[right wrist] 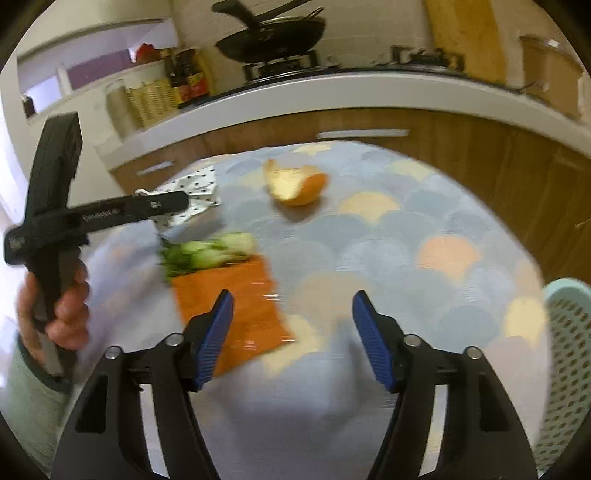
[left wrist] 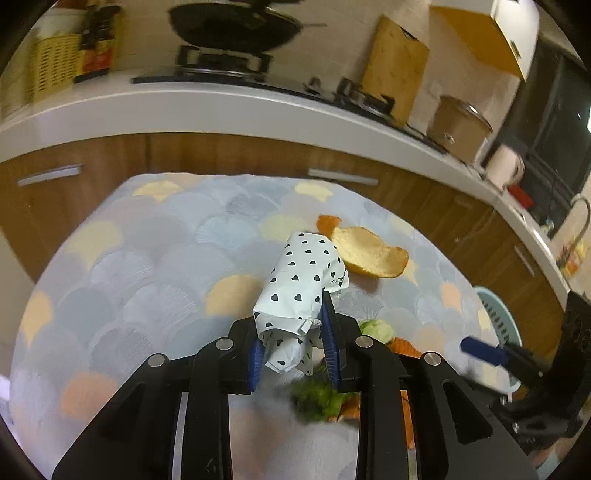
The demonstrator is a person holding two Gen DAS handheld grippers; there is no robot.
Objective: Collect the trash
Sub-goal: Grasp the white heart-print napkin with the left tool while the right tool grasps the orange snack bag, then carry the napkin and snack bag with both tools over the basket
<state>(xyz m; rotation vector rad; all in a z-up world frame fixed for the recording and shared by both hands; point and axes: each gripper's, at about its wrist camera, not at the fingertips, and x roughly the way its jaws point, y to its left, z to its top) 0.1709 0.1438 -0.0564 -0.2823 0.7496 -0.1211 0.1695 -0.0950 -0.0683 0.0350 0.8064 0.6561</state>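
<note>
Left gripper clamps the wrapper; right gripper gapes empty. Peel, greens, orange packet remain outside the basket.

Black wok, wooden cutting board, patterned tablecloth

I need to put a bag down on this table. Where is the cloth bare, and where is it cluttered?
Bare: the cloth's whole left side, left of the heart-print wrapper, and the stretch between orange peel and basket. Crowded: the middle, where wrapper, peel, greens and orange packet cluster.
</note>
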